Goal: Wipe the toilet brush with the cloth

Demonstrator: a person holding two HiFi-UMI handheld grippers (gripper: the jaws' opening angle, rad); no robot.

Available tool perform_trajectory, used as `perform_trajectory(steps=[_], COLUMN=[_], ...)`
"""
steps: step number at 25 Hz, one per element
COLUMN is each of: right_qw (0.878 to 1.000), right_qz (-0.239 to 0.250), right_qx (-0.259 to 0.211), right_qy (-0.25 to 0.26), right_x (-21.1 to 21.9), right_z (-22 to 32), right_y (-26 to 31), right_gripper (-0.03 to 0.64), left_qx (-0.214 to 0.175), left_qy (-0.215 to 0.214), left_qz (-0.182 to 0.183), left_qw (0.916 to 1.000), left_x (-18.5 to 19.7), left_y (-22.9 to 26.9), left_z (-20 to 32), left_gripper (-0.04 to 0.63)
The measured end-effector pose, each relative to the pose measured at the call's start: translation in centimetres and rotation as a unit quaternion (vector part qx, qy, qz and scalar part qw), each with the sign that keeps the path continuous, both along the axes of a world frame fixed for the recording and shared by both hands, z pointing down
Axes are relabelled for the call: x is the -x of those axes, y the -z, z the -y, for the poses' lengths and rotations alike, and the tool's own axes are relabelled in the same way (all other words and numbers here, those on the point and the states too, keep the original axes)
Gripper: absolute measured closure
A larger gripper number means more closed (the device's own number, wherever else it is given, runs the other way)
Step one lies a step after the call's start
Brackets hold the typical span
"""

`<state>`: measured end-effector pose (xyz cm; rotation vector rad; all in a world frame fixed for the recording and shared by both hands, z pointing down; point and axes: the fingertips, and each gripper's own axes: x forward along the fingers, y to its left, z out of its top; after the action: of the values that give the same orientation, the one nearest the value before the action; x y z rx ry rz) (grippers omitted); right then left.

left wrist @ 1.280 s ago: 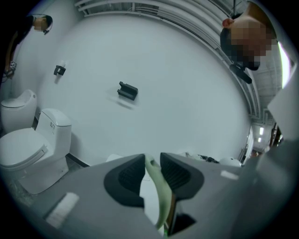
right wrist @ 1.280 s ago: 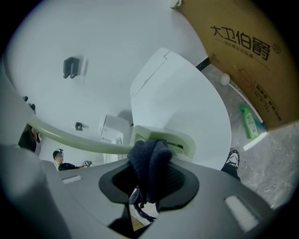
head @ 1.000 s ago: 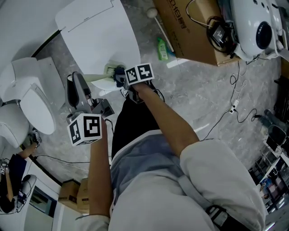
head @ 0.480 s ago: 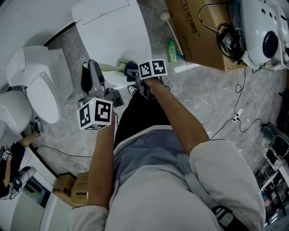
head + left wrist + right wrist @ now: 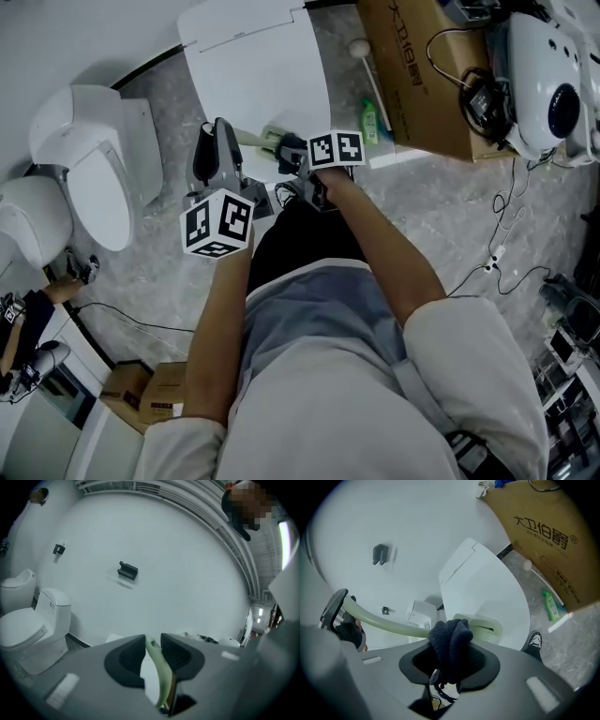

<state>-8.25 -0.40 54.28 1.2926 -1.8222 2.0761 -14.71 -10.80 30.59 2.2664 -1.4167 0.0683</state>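
The toilet brush has a pale green handle (image 5: 384, 620) and a pale green head (image 5: 485, 625). It is held level over a white toilet lid (image 5: 253, 66). My left gripper (image 5: 152, 641) is shut on the end of the handle (image 5: 159, 677) and appears in the head view as left gripper (image 5: 223, 141). My right gripper (image 5: 449, 656) is shut on a dark blue cloth (image 5: 450, 639). The cloth presses against the handle just beside the brush head. In the head view the cloth (image 5: 291, 142) sits in front of the right gripper (image 5: 302, 161), over the lid's near edge.
Another white toilet (image 5: 94, 159) stands to the left. A cardboard box (image 5: 422, 75) stands at the upper right, with a green bottle (image 5: 371, 120) and a white stick on the floor beside it. Cables (image 5: 497, 253) run over the grey floor at right.
The head camera has shifted, so toilet and grippers sit further right in the frame. Both grippers keep their hold, with the cloth still against the brush near its head.
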Motion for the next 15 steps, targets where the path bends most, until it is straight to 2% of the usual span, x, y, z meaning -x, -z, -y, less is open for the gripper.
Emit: perform_trajectory(steps=[15], right_qw=[1.0], right_qz=[-0.002], right_qx=[-0.015], right_qy=[-0.009], right_x=[0.2], right_z=[0.1], right_y=[4.4], right_gripper=[0.51], left_qx=[0.001], left_qy=[-0.013], left_qz=[-0.014], left_qw=[0.9998], left_x=[0.5], left_y=[0.3], left_z=[-0.1], left_gripper=[0.595])
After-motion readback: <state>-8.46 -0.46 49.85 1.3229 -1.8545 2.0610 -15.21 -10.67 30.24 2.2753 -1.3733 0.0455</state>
